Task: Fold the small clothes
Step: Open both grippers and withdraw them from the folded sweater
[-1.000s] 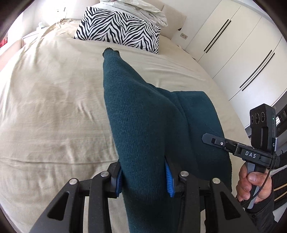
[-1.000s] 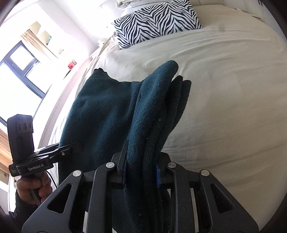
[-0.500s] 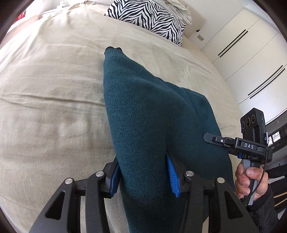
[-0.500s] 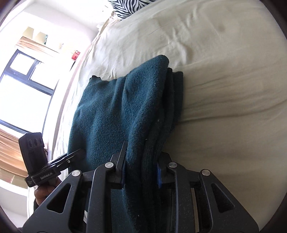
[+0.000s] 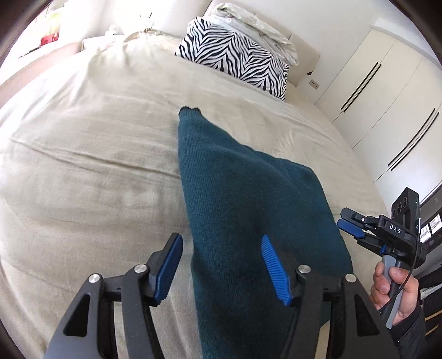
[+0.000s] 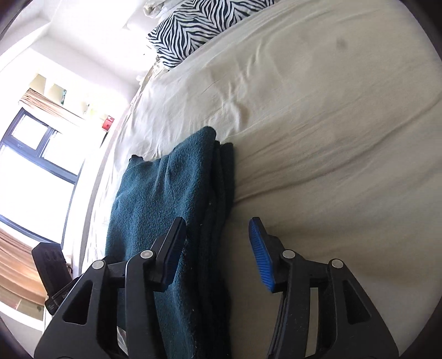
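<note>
A dark teal knitted garment [image 5: 243, 198] lies folded in a long strip on the beige bed sheet [image 5: 91, 171]. My left gripper [image 5: 222, 265] is open above its near end, the cloth lying between the blue pads without being pinched. In the right wrist view the garment [image 6: 171, 198] shows stacked layers along its right edge. My right gripper [image 6: 216, 245] is open over that edge, its left pad above the cloth and its right pad over bare sheet [image 6: 331, 154]. The right gripper also shows in the left wrist view [image 5: 356, 226], open, held in a hand.
A zebra-print pillow [image 5: 237, 52] lies at the head of the bed under white bedding [image 5: 254, 19]. White wardrobe doors [image 5: 392, 110] stand to the right. A bright window [image 6: 36, 154] is to the left of the bed.
Both grippers were shut on the teal garment and holding it; both have now opened and released it, and it lies flat on the sheet.
</note>
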### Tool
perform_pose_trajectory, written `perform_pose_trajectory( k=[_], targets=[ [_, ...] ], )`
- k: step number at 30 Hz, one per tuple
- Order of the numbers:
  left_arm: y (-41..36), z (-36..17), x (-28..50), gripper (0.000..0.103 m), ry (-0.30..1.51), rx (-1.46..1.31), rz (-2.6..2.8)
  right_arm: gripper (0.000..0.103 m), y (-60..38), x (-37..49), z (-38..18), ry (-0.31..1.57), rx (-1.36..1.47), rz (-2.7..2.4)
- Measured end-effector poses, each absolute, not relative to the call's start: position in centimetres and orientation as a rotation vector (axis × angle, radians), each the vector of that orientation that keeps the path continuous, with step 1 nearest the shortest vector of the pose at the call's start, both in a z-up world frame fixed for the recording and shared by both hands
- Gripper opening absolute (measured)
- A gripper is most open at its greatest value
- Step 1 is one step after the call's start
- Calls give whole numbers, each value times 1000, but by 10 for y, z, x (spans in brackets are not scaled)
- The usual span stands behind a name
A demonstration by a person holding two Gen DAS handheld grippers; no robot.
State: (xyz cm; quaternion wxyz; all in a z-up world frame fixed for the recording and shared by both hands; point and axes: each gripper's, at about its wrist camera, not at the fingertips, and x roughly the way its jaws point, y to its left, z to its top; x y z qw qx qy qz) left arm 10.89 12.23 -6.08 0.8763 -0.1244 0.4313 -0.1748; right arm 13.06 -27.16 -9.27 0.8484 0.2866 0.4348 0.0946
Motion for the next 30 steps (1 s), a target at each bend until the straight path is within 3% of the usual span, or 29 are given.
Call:
perform_pose_trajectory(
  k=[1,4,7,9,11,14,21,30],
  targets=[
    [121,-49,99,82,848,-223,-347,47,-271,120,-79,874,548,168],
    [113,-11,64,103,661,-93,-260,56,-263,84,-36,735,389,93],
    [104,26,29,103,490,3,-209,73,-253,45,5,567,290,41],
    [97,48,12,103,414,53,-178,94,-248,18,31,445,263,9],
    [90,68,-3,103,337,109,-147,103,-243,-7,57,306,234,-42],
    [82,98,-19,103,240,159,-72,103,-233,-35,96,204,154,-100],
    [89,125,-39,103,242,110,-25,103,-225,-80,159,125,143,-53],
    [87,75,-24,103,523,74,-23,103,-198,-69,121,348,143,-29]
  ],
)
